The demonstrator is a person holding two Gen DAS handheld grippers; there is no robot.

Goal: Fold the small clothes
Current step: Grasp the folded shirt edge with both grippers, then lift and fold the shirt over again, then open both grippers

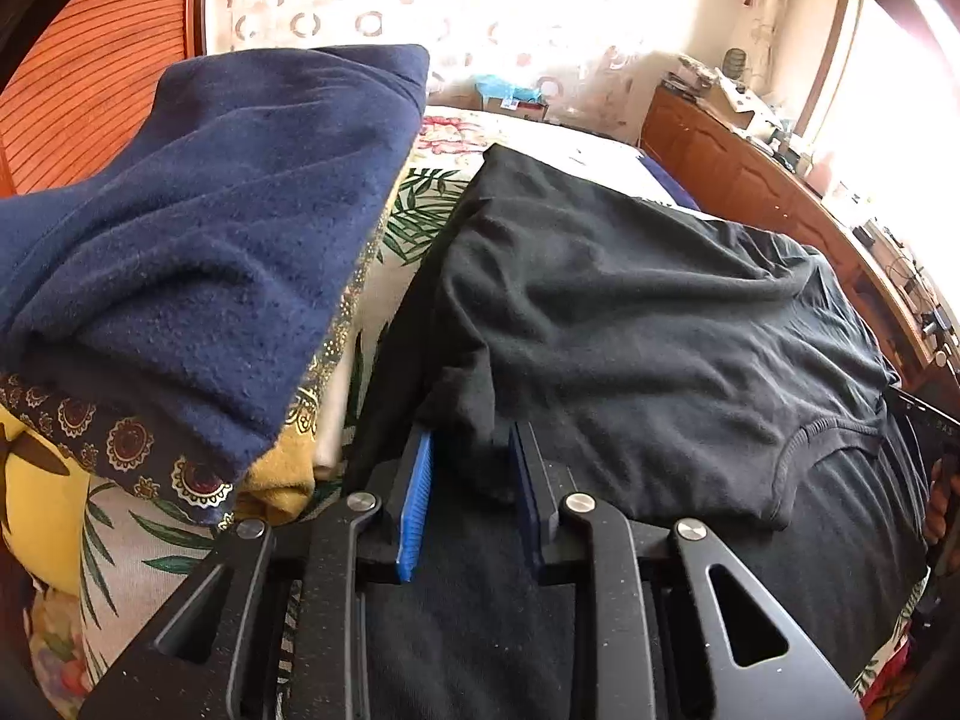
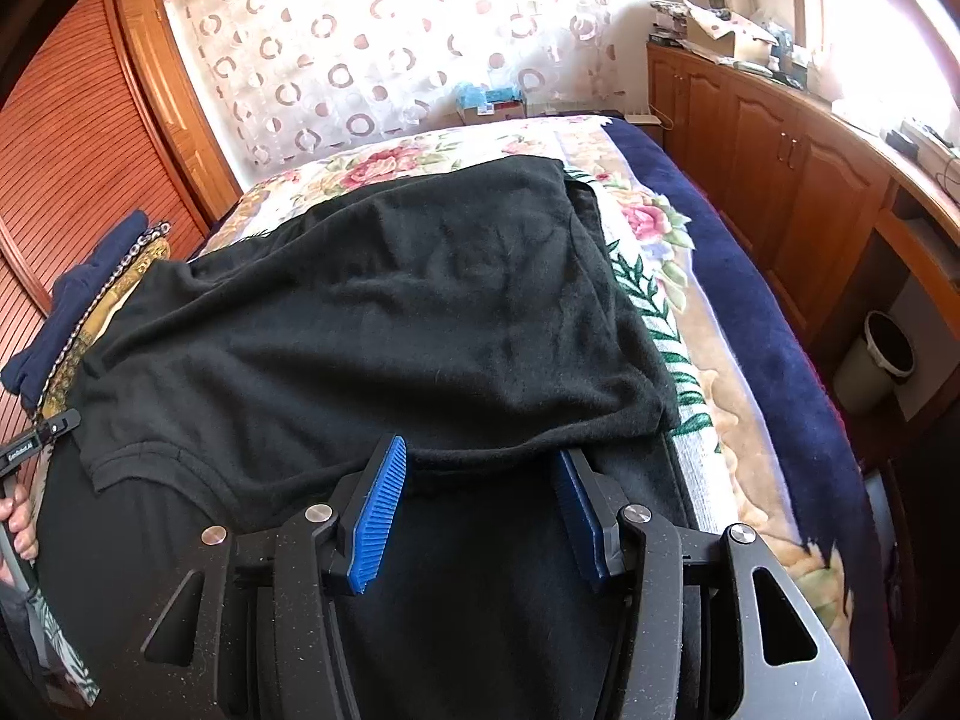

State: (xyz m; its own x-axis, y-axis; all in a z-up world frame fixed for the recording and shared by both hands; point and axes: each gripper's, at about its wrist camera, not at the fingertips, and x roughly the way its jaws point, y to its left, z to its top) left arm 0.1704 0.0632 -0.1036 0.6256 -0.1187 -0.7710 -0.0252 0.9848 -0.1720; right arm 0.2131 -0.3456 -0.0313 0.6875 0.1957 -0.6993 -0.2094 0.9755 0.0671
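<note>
A black T-shirt [image 1: 630, 312] [image 2: 372, 324] lies across the flowered bed cover, its upper layer folded over and wrinkled. In the left wrist view my left gripper [image 1: 471, 433] sits at the near left corner of that folded layer. Its blue pads [image 1: 417, 498] stand a narrow gap apart, with the cloth's edge between them and no clear squeeze on it. In the right wrist view my right gripper [image 2: 480, 450] is open at the near edge of the fold, pads [image 2: 378, 516] wide apart, with black cloth lying beneath them.
A stack of folded clothes topped by a navy fleece [image 1: 210, 228] [image 2: 90, 300] stands left of the shirt. Wooden cabinets [image 2: 780, 168] and a waste bin [image 2: 882, 360] line the right side. A hand [image 2: 18, 522] shows at the left edge.
</note>
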